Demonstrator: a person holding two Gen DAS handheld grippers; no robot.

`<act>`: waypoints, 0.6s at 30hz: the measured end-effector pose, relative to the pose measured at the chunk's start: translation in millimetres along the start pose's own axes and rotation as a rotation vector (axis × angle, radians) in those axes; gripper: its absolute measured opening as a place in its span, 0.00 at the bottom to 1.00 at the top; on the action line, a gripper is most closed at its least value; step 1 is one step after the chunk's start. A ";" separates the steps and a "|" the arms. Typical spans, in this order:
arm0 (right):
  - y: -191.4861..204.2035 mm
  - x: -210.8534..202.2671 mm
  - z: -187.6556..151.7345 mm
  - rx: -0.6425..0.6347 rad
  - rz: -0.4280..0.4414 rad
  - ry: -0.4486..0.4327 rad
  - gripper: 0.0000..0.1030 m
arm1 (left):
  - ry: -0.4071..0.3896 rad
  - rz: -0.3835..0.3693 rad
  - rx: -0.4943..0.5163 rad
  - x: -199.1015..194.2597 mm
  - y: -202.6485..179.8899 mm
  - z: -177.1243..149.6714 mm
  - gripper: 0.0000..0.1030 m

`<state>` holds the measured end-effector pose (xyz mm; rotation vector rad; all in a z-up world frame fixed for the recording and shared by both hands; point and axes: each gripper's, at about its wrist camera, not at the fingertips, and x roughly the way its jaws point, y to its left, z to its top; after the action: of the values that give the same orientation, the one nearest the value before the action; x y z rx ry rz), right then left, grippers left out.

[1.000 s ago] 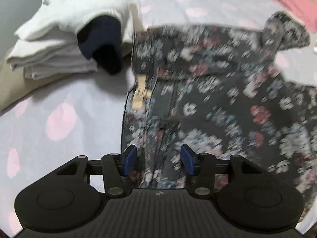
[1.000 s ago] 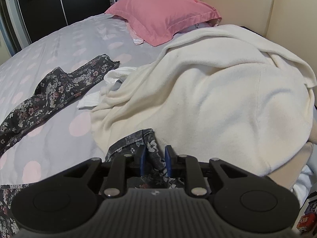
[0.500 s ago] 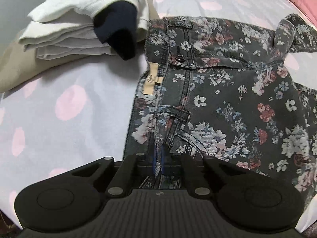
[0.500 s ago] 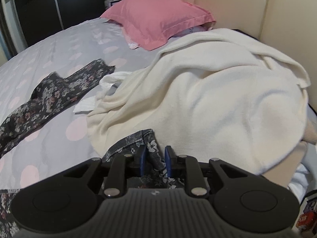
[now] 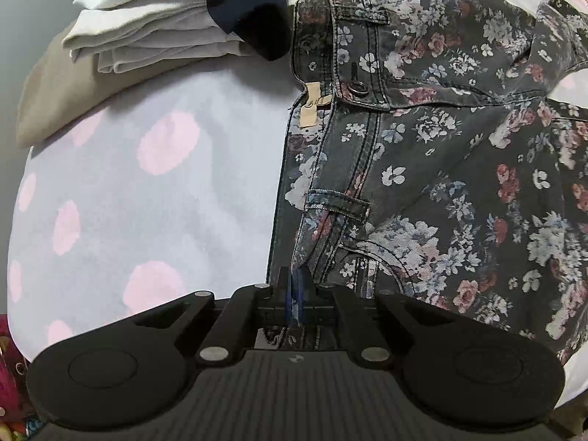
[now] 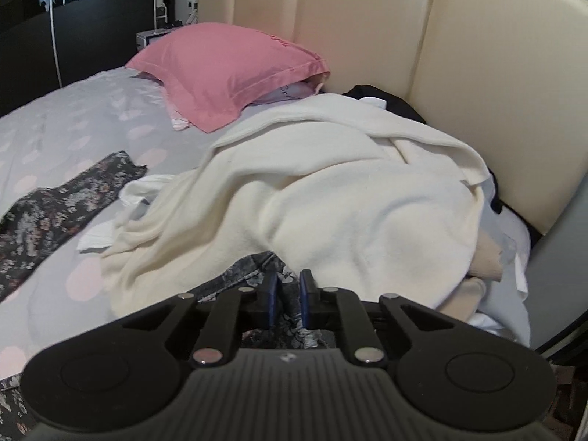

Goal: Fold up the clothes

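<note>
Dark floral jeans (image 5: 441, 169) lie flat on the spotted bedsheet (image 5: 147, 202), waistband and button toward the top. My left gripper (image 5: 294, 277) is shut on the near waistband edge, its blue pads pinching the cloth. In the right wrist view, another part of the floral jeans (image 6: 253, 262) bunches up between the pads of my right gripper (image 6: 286, 284), whose jaws are closing on that fold. One trouser leg (image 6: 62, 205) stretches away on the left of that view.
A stack of folded white clothes (image 5: 158, 33) with a navy piece (image 5: 253, 11) sits just beyond the waistband. A cream blanket heap (image 6: 330, 191), a pink pillow (image 6: 228, 73) and the padded headboard (image 6: 422, 47) fill the right wrist view.
The left gripper's jaws went from wide apart to shut on the waistband edge and tipped further down. The right gripper tilted up, showing more headboard, and its pads drew closer on the fold.
</note>
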<state>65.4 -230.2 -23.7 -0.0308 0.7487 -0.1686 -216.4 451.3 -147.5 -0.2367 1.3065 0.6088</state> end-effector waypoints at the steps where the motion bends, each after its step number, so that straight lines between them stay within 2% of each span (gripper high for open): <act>1: 0.1 0.1 0.3 0.000 -0.013 -0.006 0.13 | 0.002 0.000 -0.003 1.8 -0.6 1.7 0.02; 4: 1.8 -1.6 5.1 -0.032 -0.112 -0.072 0.08 | 0.002 0.004 -0.009 4.4 -0.7 5.1 0.02; 5: 0.2 -3.0 7.1 -0.038 -0.172 -0.104 0.00 | 0.003 0.004 -0.010 3.6 -0.1 5.5 0.02; 7: -9.1 -6.0 13.0 -0.035 -0.276 -0.162 0.00 | 0.002 0.003 -0.015 3.6 1.9 4.2 0.02; 9: -27.0 -2.4 15.8 0.031 -0.244 -0.129 0.00 | 0.000 -0.011 -0.027 3.0 5.2 3.4 0.02; 11: -41.0 -0.1 13.7 0.132 -0.155 -0.088 0.00 | -0.003 -0.026 -0.020 1.6 5.4 2.2 0.02; 12: -40.9 1.1 12.9 0.137 -0.111 -0.080 0.00 | -0.004 -0.028 -0.015 1.8 4.3 2.4 0.02; 13: -40.4 2.3 12.3 0.138 -0.067 -0.072 0.03 | -0.004 -0.027 -0.012 1.8 2.6 3.2 0.02; 15: -37.9 4.1 11.3 0.127 0.020 -0.061 0.16 | -0.009 -0.028 0.001 0.5 -0.6 4.3 0.02; 16: -36.1 4.0 11.0 0.122 0.070 -0.061 0.16 | -0.011 -0.029 0.007 0.0 -2.4 4.9 0.02; 18: -32.3 3.2 10.7 0.110 0.162 -0.052 0.24 | -0.009 -0.027 0.014 0.2 -5.5 5.9 0.02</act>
<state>70.4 -262.9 -15.2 0.1298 0.6857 -0.0540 -208.4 449.7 -147.1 -0.2390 1.2962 0.5774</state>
